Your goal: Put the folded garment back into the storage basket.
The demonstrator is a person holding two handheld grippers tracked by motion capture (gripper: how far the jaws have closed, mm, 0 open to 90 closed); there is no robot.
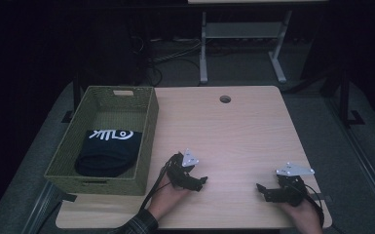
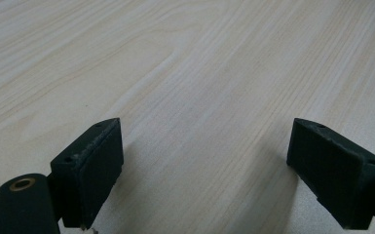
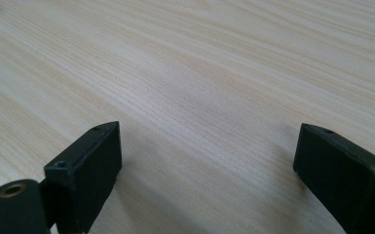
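Note:
A green woven basket stands on the left side of the light wooden table. Inside it lies a folded black garment with a white print. My left gripper rests low over the table just right of the basket, open, with bare wood between its jaws. My right gripper sits near the front right of the table, also open over bare wood. A person's hands hold both from the near edge.
A round cable hole is cut in the far middle of the table. Beyond the table stand the white legs of another desk and loose cables on the dark floor.

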